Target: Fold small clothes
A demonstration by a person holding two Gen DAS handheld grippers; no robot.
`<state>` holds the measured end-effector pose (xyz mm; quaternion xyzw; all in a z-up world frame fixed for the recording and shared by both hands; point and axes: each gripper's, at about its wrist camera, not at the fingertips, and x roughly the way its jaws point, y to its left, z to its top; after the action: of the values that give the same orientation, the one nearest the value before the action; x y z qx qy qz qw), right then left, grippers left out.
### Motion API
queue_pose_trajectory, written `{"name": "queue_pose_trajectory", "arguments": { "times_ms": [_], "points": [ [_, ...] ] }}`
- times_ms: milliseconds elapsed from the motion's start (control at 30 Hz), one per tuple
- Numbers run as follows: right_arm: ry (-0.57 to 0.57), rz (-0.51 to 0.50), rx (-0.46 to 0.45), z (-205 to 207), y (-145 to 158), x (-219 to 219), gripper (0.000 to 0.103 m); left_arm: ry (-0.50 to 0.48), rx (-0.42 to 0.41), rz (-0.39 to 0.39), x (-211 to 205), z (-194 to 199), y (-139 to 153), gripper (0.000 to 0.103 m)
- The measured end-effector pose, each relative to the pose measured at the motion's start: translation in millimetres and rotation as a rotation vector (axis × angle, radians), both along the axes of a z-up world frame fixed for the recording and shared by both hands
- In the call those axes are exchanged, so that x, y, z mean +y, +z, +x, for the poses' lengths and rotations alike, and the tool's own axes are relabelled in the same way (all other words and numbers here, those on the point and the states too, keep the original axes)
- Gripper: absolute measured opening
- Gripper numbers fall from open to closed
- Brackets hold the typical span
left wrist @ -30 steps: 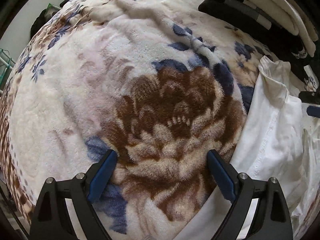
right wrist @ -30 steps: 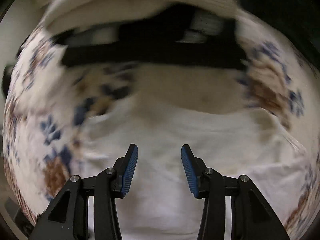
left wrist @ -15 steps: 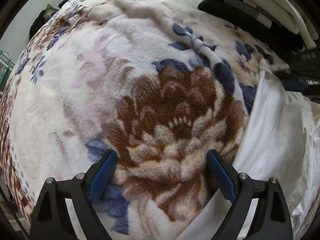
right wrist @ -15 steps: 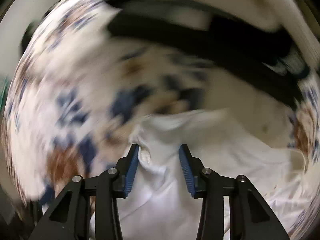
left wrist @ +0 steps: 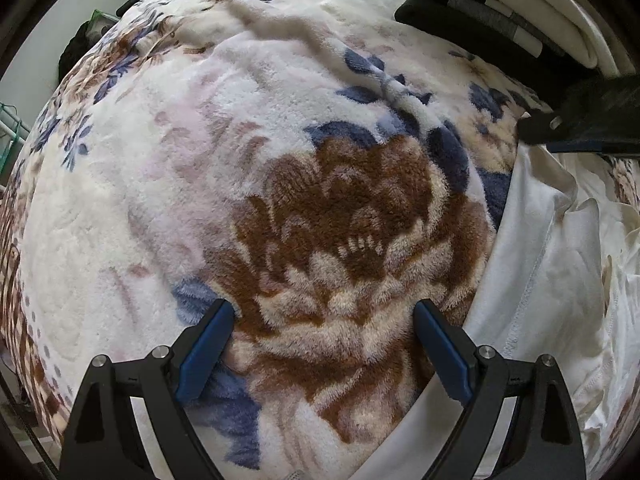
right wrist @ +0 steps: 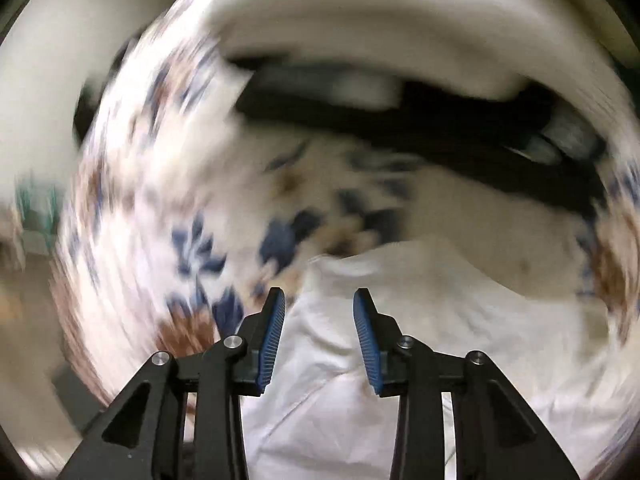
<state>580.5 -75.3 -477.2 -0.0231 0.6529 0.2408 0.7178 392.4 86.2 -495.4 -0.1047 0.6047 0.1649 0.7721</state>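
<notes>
**A:** What does each camera show, going left to right?

**B:** In the left wrist view, the left gripper (left wrist: 322,340) points down at a plush blanket (left wrist: 200,160) covering a bed, cream with blue leaves and one big brown flower (left wrist: 352,240). Its blue-padded jaws stand wide apart with only blanket between them. Past the blanket's left edge a pale wall (left wrist: 60,20) and something green (left wrist: 12,136) show. To the right, a white garment (left wrist: 540,280) lies crumpled along the blanket's right side, its stitched hem running beside the flower. At the blanket's far right corner sits a stack of folded clothes (left wrist: 500,20), dark pieces under cream ones. The right gripper (left wrist: 580,132) reaches in from the right edge of this view, dark and blurred, over the garment's top corner.

**A:** And the right wrist view?

**B:** It is heavily smeared by motion, so the blanket (right wrist: 160,200) and the folded stack (right wrist: 400,100) are only streaks of colour. What it adds is the right gripper (right wrist: 319,320) seen from behind: the jaws are partly apart and closing, with a raised fold of the white garment (right wrist: 440,320) lying in the gap. I cannot see the pads pressing on the cloth. The left gripper does not show here.

**A:** Where is the garment overall?

**B:** On the right part of the blanket, unfolded and wrinkled, just short of the stack.
</notes>
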Motion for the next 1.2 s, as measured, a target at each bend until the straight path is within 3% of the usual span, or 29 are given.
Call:
{"name": "queue_pose_trajectory", "arguments": {
  "times_ms": [67,100,133,200,300,367,500,567,633,667,767,833,967,1033,1067,1100,1200],
  "points": [
    [0.123,-0.118,-0.075,-13.9,-9.2,22.4,0.035,-0.003,0.000,0.000,-0.5,0.2,0.8,0.092],
    [0.137,-0.144,-0.099,-14.9,-13.3,25.3,0.012,-0.004,-0.002,-0.001,-0.4,0.2,0.6,0.092],
    [0.105,-0.163,-0.113,-12.9,-16.4,21.7,0.008,-0.003,-0.002,-0.001,-0.2,0.1,0.4,0.092],
    [-0.042,-0.097,-0.068,-2.2,-21.4,13.5,0.008,-0.004,-0.004,-0.001,0.0,0.0,-0.2,0.092],
    [-0.336,0.068,0.041,13.7,-22.2,-40.5,0.004,-0.002,-0.006,-0.002,0.8,-1.2,-1.0,0.092],
    [-0.473,0.111,0.091,18.5,-27.5,-70.6,0.001,0.000,-0.008,-0.006,0.9,-2.2,-0.9,0.092],
    [-0.603,0.219,0.212,26.5,-38.2,-107.5,0.002,0.005,-0.019,-0.024,6.2,-5.9,4.0,0.092],
    [-0.546,0.233,0.208,25.4,-25.1,-111.8,0.008,0.005,-0.029,-0.027,8.7,-7.9,8.0,0.092],
    [-0.436,0.243,0.214,17.7,-15.4,-104.7,0.049,0.010,-0.043,-0.030,12.1,-9.5,13.9,0.092],
    [-0.352,0.241,0.220,11.7,-10.4,-99.3,0.056,0.012,-0.052,-0.032,13.1,-9.9,16.8,0.092],
    [-0.206,0.051,0.170,-10.0,-1.9,-99.3,0.057,0.012,-0.072,-0.046,16.9,-8.7,23.3,0.092],
    [-0.179,-0.055,0.140,-27.3,-1.0,-114.8,0.057,0.001,-0.088,-0.070,13.9,-5.2,25.3,0.092],
    [-0.218,-0.018,0.232,-54.8,-9.0,-159.5,0.057,-0.060,-0.100,-0.085,-6.7,9.1,24.4,0.092],
    [-0.237,-0.009,0.252,-74.0,-9.0,-182.3,0.057,-0.133,-0.071,-0.005,-24.3,21.8,17.5,0.092],
    [-0.240,-0.022,0.254,-81.2,-9.7,-188.4,0.057,-0.180,-0.035,0.086,-34.2,29.4,8.6,0.092],
    [-0.244,-0.030,0.253,-87.0,-26.2,-163.3,0.057,-0.198,-0.017,0.126,-36.1,33.1,3.1,0.093],
    [-0.276,-0.020,0.269,-107.4,-35.2,-164.0,0.057,-0.184,0.001,0.163,-26.4,42.1,-7.5,0.102]
  ]
}}
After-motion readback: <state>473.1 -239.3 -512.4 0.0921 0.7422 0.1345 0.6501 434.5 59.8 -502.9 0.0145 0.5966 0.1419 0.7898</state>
